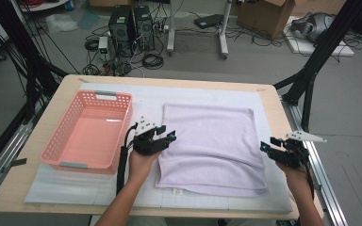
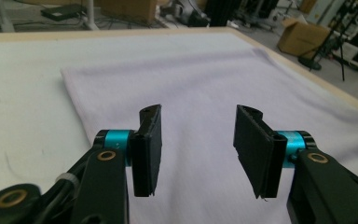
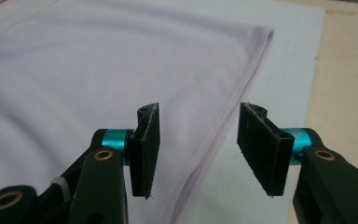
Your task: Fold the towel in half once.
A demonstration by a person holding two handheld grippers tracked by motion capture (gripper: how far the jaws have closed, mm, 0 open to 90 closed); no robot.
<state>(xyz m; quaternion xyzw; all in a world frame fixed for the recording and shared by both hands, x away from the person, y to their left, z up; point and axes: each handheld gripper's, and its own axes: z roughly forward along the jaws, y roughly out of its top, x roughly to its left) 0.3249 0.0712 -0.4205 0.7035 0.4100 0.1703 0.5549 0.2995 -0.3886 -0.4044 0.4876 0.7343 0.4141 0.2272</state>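
Your left gripper (image 1: 166,136) hangs at the towel's (image 1: 212,146) left edge, jaws spread about halfway with nothing between them; in the left gripper view they frame bare cloth. Your right gripper (image 1: 267,148) sits just off the towel's right edge, also half spread and empty, its jaws straddling the hem in the right gripper view. The towel lies folded flat on the white mat (image 1: 146,101) on the counter (image 1: 66,87), right of the pink basket (image 1: 87,129). It looks soft, light and limp, so it will sag and unfold; pinch through all layers at the corners or hemmed edges.
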